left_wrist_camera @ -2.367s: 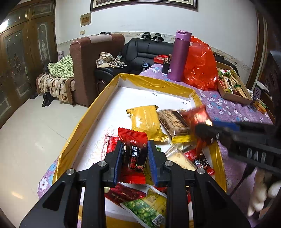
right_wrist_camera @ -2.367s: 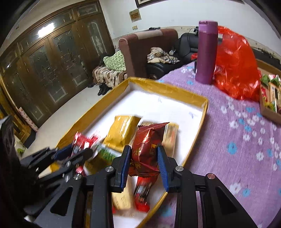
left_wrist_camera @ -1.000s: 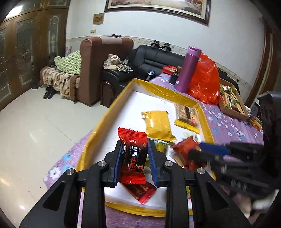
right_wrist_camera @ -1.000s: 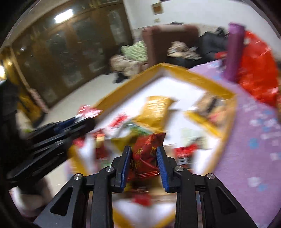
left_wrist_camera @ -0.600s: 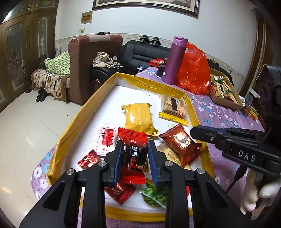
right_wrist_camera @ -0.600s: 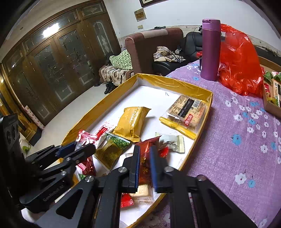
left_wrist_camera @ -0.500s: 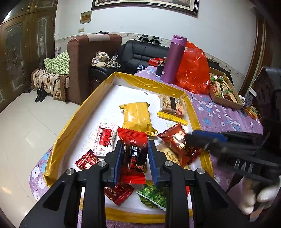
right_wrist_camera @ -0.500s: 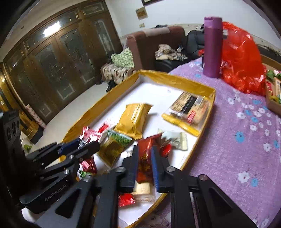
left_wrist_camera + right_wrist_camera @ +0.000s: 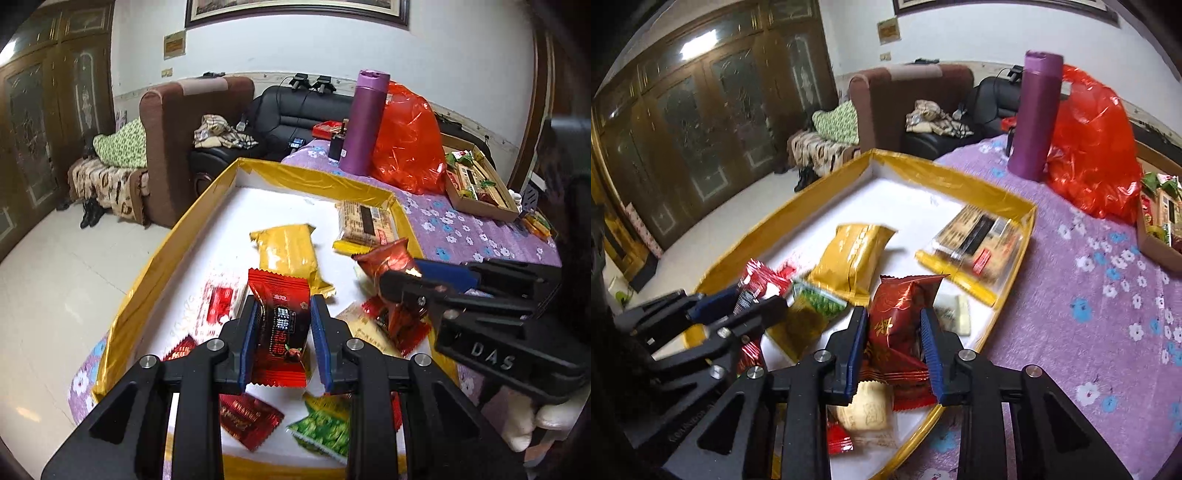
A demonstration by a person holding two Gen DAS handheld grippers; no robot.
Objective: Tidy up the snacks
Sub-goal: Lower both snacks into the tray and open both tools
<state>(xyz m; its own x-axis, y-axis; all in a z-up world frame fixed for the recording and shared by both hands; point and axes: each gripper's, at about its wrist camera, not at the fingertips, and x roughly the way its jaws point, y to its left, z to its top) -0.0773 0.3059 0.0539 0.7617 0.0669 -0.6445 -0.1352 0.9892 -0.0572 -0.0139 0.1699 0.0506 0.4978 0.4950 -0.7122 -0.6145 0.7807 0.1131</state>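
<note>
Purple floral tablecloth, tiled floor

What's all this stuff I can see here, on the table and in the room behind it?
Tray: one, gold walls, white floor, on the table.
Tablecloth: one, purple, flowered.
Big yellow packet: one, mid-tray.
Clear biscuit pack: one, tray's far right corner.
Green snack packets: at least one, near end of tray.
Flask: one, purple, upright beyond tray.
Plastic bag: one, red, beside flask.
Cardboard box: one, brown, with snacks, far right.
Armchair: one, brown, behind.
Sofa: one, black.
Left gripper: black, blue fingers, holding red packet.
Right gripper: same, closing on dark red packet.
</note>
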